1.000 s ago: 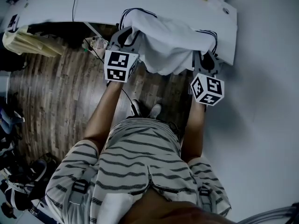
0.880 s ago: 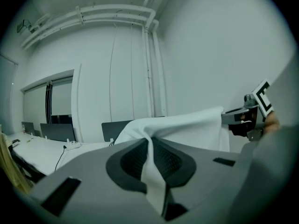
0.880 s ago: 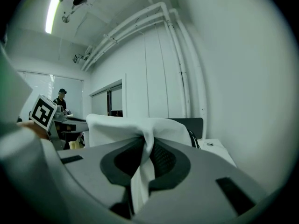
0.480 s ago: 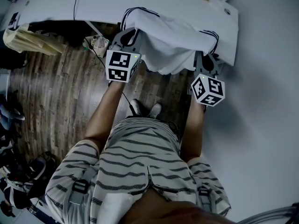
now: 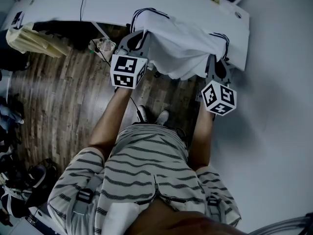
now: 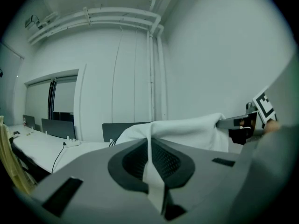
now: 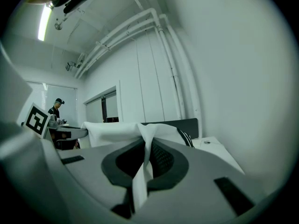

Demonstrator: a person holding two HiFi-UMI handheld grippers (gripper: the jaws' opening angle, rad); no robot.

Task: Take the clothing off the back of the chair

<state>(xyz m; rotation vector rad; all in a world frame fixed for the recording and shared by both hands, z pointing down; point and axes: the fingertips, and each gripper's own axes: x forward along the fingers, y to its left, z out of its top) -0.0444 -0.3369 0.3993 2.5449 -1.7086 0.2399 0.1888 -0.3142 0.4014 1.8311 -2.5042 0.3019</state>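
Observation:
A white garment with dark striped trim (image 5: 181, 45) hangs draped in front of the white table, and the chair back under it is hidden. My left gripper (image 5: 141, 42) is at the garment's left side, shut on a fold of the white cloth (image 6: 152, 169) that runs up between its jaws. My right gripper (image 5: 214, 63) is at the right side, shut on another fold (image 7: 142, 169). In the left gripper view the garment (image 6: 182, 129) stretches across to the right gripper (image 6: 240, 122). The right gripper view shows the garment (image 7: 114, 127) reaching the left gripper (image 7: 65, 134).
The white table (image 5: 98, 4) lies just beyond the garment, with a cable on it. A cream cloth (image 5: 29, 38) hangs at its left end. A pale wall (image 5: 274, 106) stands close on the right. Bags and shoes (image 5: 19, 190) lie on the wooden floor at the lower left.
Both grippers stay at the garment's two sides. Only the view has shifted slightly; the garment hangs much as before.

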